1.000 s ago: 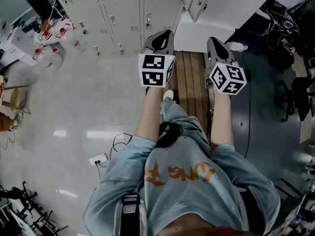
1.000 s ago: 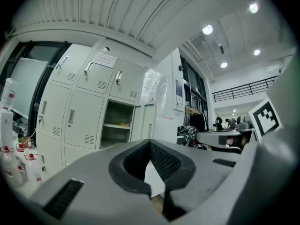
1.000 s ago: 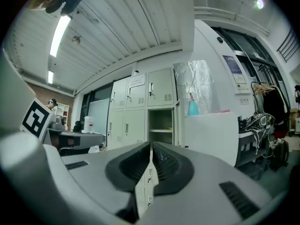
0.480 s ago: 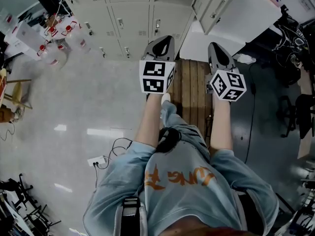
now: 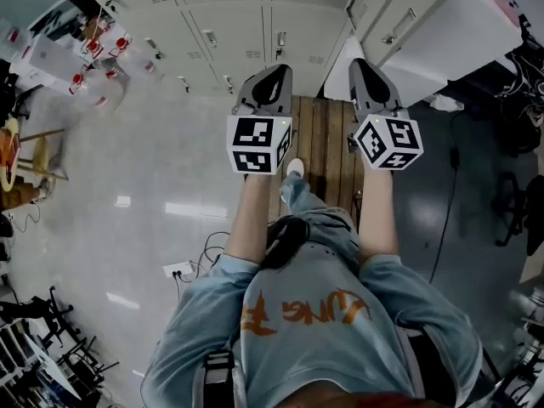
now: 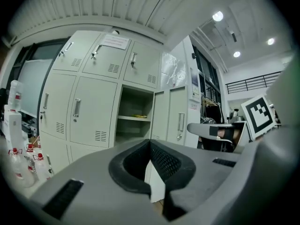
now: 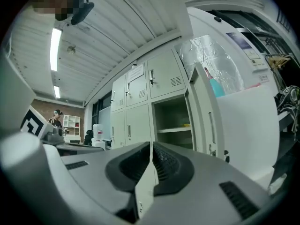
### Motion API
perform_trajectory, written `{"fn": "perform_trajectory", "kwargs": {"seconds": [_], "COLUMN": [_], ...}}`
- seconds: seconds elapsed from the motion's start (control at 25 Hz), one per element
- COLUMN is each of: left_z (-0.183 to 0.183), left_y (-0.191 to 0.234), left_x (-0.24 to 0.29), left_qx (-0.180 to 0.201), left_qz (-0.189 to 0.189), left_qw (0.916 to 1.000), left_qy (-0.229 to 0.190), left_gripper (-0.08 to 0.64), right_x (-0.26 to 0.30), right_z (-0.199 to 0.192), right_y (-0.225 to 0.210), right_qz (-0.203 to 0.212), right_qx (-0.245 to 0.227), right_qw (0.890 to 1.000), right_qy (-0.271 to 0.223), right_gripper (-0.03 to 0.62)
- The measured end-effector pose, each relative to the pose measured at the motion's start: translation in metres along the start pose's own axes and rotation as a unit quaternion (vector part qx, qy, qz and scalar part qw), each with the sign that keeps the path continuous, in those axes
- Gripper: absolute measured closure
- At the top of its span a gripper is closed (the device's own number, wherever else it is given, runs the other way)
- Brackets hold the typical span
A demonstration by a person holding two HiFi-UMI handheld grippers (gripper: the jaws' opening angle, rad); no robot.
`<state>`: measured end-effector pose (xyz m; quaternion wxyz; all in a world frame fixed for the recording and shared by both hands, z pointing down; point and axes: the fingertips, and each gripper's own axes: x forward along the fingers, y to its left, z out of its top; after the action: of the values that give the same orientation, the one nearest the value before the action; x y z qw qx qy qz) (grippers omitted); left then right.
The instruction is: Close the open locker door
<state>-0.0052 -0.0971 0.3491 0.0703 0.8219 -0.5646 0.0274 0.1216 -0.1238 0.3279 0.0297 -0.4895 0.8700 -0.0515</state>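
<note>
A bank of pale grey lockers (image 5: 223,19) runs along the top of the head view. One compartment (image 6: 135,116) stands open, with a shelf inside and a small yellow thing on it. Its door (image 5: 398,25) is swung out to the right; the door (image 7: 207,111) shows edge-on, handle outward, in the right gripper view. My left gripper (image 5: 272,75) and right gripper (image 5: 362,65) are held side by side in front of the lockers, apart from the door. Both point at the lockers, jaws shut and empty. The open compartment (image 7: 172,118) lies straight beyond the right gripper (image 7: 151,146).
Wooden planks (image 5: 323,134) lie on the floor under the grippers. Several red-capped bottles (image 5: 95,53) stand at the left by the lockers. A large white cabinet (image 5: 472,32) stands behind the open door. Cables and a power strip (image 5: 178,270) lie on the floor. A person (image 7: 57,118) stands far off.
The lockers have drawn closer and the open door now sits nearer above the right gripper. Both grippers stay shut and side by side, shifted slightly.
</note>
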Motion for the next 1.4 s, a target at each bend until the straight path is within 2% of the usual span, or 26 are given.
{"fn": "perform_trajectory", "kwargs": {"seconds": [0.36, 0.6, 0.68, 0.8, 0.88, 1.08, 1.4], "left_z": [0.025, 0.044, 0.045, 0.046, 0.045, 0.032, 0.013], "left_y": [0.026, 0.021, 0.017, 0.010, 0.001, -0.016, -0.059], "left_x": [0.091, 0.149, 0.162, 0.179, 0.188, 0.206, 0.225], "left_qx": [0.017, 0.025, 0.028, 0.025, 0.026, 0.020, 0.012], "left_qz": [-0.007, -0.022, -0.031, -0.044, -0.058, -0.087, -0.146], "left_qw": [0.9998, 0.9992, 0.9989, 0.9986, 0.9979, 0.9960, 0.9891], "left_qy": [-0.007, -0.021, -0.019, -0.017, -0.015, -0.003, 0.014], "left_gripper": [0.541, 0.541, 0.541, 0.541, 0.541, 0.541, 0.541], "right_x": [0.086, 0.119, 0.121, 0.114, 0.107, 0.084, 0.040], "right_z": [0.011, 0.028, 0.034, 0.045, 0.050, 0.055, 0.053], "right_y": [-0.035, -0.050, -0.047, -0.035, -0.037, -0.052, -0.099], "right_qz": [0.025, 0.054, 0.082, 0.142, 0.157, 0.155, 0.114], "right_qx": [-0.018, -0.038, -0.044, -0.076, -0.086, -0.100, -0.090], "right_qw": [0.999, 0.998, 0.995, 0.986, 0.983, 0.982, 0.987], "right_qy": [-0.008, -0.022, -0.025, -0.035, -0.041, -0.051, -0.061], "right_gripper": [0.554, 0.554, 0.554, 0.554, 0.554, 0.552, 0.552]}}
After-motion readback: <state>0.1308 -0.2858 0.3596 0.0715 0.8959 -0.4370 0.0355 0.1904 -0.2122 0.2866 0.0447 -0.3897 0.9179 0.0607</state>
